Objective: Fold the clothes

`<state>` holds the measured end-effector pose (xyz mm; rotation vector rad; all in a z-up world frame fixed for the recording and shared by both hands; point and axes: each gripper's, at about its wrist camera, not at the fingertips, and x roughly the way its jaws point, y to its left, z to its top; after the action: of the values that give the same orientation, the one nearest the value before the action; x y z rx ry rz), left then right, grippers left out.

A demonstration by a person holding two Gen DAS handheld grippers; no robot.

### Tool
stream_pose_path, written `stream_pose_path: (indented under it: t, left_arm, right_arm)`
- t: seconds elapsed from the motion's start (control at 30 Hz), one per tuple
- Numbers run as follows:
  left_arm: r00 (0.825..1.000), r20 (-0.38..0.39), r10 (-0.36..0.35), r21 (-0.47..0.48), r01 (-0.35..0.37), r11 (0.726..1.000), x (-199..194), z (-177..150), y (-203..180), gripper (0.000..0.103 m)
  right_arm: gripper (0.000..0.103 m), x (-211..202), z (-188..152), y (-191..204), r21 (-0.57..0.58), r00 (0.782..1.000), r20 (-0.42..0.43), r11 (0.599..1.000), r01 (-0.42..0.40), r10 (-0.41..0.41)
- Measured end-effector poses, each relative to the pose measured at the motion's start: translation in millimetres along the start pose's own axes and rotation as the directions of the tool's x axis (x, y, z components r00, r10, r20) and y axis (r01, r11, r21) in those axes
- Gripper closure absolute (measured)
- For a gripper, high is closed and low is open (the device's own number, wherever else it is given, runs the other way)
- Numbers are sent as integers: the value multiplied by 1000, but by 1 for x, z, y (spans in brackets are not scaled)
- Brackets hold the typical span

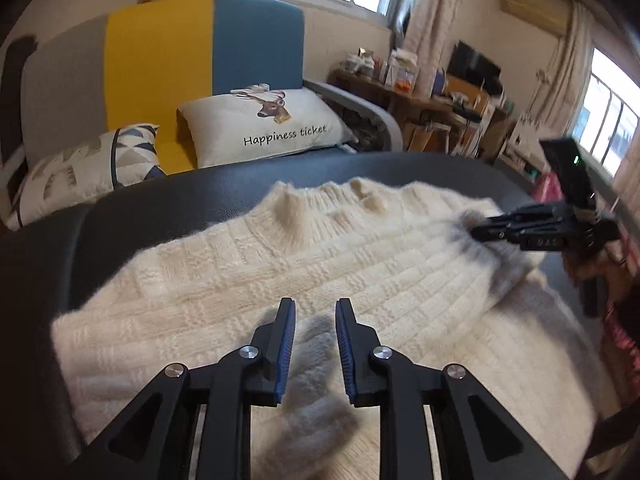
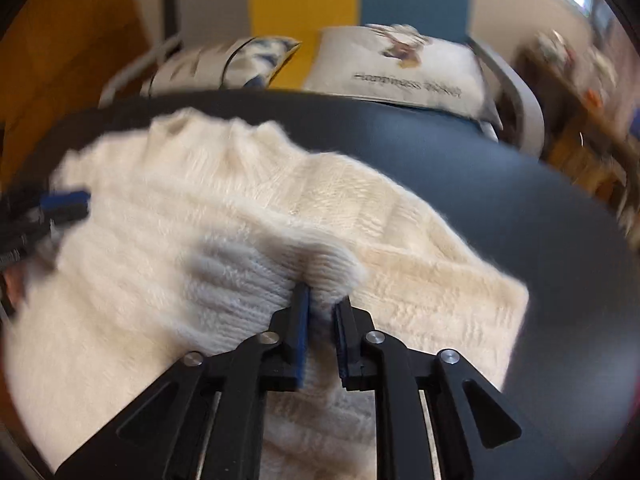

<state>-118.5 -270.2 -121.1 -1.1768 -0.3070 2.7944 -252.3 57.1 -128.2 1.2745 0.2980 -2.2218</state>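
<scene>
spreading across most of the dark worktop is a cream knitted sweater, laid flat with its ribbed edge toward the far side, where the sofa is seen. behind the worktop a sofa with grey, yellow and blue panels is seen, and on it a white deer pillow printed "happiness ticket" beside a triangle-patterned pillow to its left. a cluttered wooden shelf is seen far right under the windows. a greyish cuff of the sweater lies folded over the near part of the knit. the left tool is held just above that cuff with its blue-padded jaws parted and nothing pressed between them; it is released. the right tool is at the sweater's right side, where a second grey cuff bunches up between its jaws; the pads stand slightly apart with knit filling the gap, and whether the cloth is pinched or merely lying there cannot be told through the blur.
</scene>
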Motion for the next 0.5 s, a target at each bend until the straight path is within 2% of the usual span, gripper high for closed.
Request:
stream_pose_path:
  t: [0.1, 0.13, 0.2, 0.23, 0.27, 0.33, 0.37, 0.43, 0.5]
  left_arm:
    - [999, -5, 45, -58, -45, 997, -10, -11, 17, 83]
    - [999, -10, 43, -94, -44, 995, -11, -16, 25, 83]
    - [999, -17, 44, -173, -46, 984, -13, -27, 45, 83]
    - [999, -16, 33, -194, -36, 980, -15, -31, 52, 83]
    - [999, -11, 32, -201, -34, 979, -17, -34, 56, 83]
    - [999, -13, 37, -215, -39, 976, -18, -36, 63, 83]
    - [998, -14, 54, -219, -56, 974, -20, -37, 66, 83]
    - [995, -21, 100, -220, -102, 970, -27, -38, 70, 83]
    - [996, -3, 85, -291, -82, 953, -45, -42, 78, 83]
  right_arm:
    - [71, -23, 3, 5, -54, 986, 63, 986, 160, -156]
    - [70, -33, 6, 12, -86, 980, 96, 980, 182, -173]
    - [62, -44, 12, 29, -136, 985, 131, 982, 131, -114]
    - [52, -43, 16, 43, -173, 989, 126, 980, 94, -73]
    - [45, -38, 17, 51, -194, 990, 117, 976, 94, -72]
    - [44, -11, 16, 62, -204, 993, 34, 971, 121, -116]
    - [44, 10, 13, 62, -172, 992, -52, 979, 107, -118]
    - [41, 18, 4, 56, -86, 997, -8, 994, 71, -72]
    - [41, 13, 3, 46, -20, 999, 0, 999, 33, -33]
